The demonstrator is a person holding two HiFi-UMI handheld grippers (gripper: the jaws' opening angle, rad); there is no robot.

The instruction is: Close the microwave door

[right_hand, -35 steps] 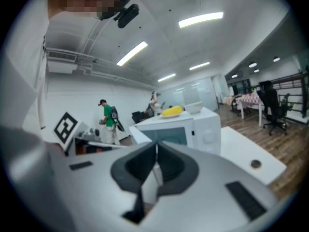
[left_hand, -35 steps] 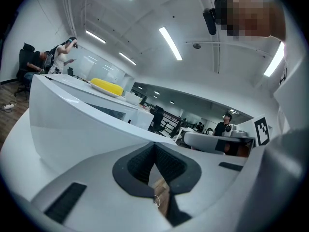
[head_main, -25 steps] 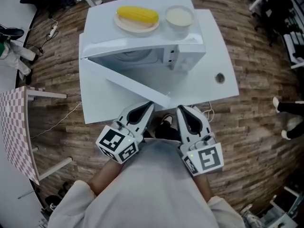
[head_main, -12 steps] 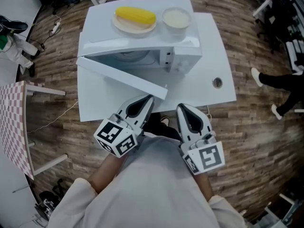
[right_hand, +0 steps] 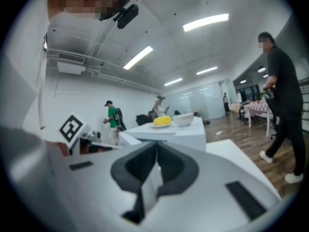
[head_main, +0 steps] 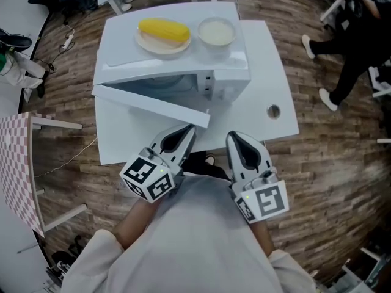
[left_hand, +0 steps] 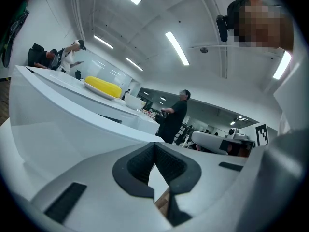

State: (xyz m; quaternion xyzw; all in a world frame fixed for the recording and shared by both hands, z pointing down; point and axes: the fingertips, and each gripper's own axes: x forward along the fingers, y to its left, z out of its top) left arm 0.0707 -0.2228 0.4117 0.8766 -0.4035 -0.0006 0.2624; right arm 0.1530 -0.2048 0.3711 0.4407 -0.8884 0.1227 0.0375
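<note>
We held the left gripper (left_hand: 154, 145) with its jaws pressed together at the tips and nothing between them. The right gripper (right_hand: 157, 146) was the same, its jaws closed on nothing. In the head view both grippers sat close in front of our chest, side by side and a little apart. Their tips pointed at the near edge of the white table (head_main: 269, 96).

The left gripper's tip lay just beside the free end of the door (head_main: 153, 104) of the white microwave (head_main: 229, 78); we could not tell whether it touched. The right gripper's tip hung near the table edge, apart from the door.

The door stood open, hinged at the microwave's left side and swung out toward us at a slant, its free end over the front of the table. The microwave itself stood toward the back of the table. Behind the door we saw its cavity, where a round turntable (head_main: 166, 80) showed faintly. The rest of the cavity was hidden by the roof and the door.

Two dishes rested on top of the microwave. At the left, a pale plate (head_main: 159, 49) carried one yellow corn cob (head_main: 163, 29) lying across it. Just beside it at the right stood a white bowl (head_main: 217, 32) holding something pale and creamy that we could not name.

Around the table ran a brown wooden floor (head_main: 330, 163). A checked table (head_main: 15, 163) stood at the far left, and a person (head_main: 351, 41) in dark clothes was at the upper right
</note>
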